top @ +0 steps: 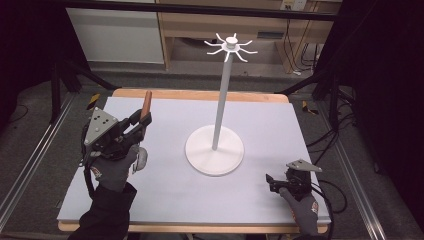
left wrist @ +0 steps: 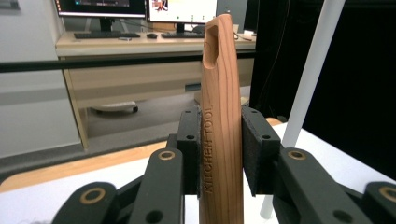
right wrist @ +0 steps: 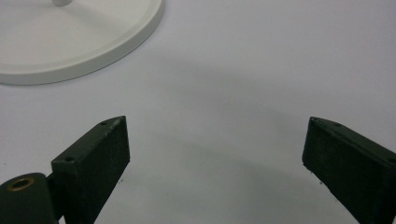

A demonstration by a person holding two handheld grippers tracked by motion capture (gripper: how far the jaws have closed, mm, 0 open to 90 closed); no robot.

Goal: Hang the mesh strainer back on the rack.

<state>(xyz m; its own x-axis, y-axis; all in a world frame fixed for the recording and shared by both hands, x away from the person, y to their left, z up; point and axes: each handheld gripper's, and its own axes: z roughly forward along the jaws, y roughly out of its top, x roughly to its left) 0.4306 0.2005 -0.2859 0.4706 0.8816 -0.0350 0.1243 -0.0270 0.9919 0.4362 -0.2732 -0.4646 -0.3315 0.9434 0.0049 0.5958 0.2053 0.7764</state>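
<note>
Wooden handle (left wrist: pixel 220 121) stands clamped between left tongs (left wrist: pixel 219 149).

Fingers (left wrist: pixel 189 140) clamp upright wooden handle (left wrist: pixel 220 116).

Looks like a research lab or robotics data-collection room rather than anyone's home. The table (top: pixel 170 200) is a plain wooden board with a pale grey mat on it, boxed in by black metal framing (top: pixel 200 9) and dark curtains on both sides. Loose cables (top: pixel 327 140) snake over the grey carpet floor next to it. Behind that sits a light wood desk (left wrist: pixel 154 46) with two monitors (left wrist: pixel 182 10) switched on, plus a keyboard (left wrist: pixel 106 35) and mouse. Very much an office-style workstation parked right next to a recording rig.
</note>
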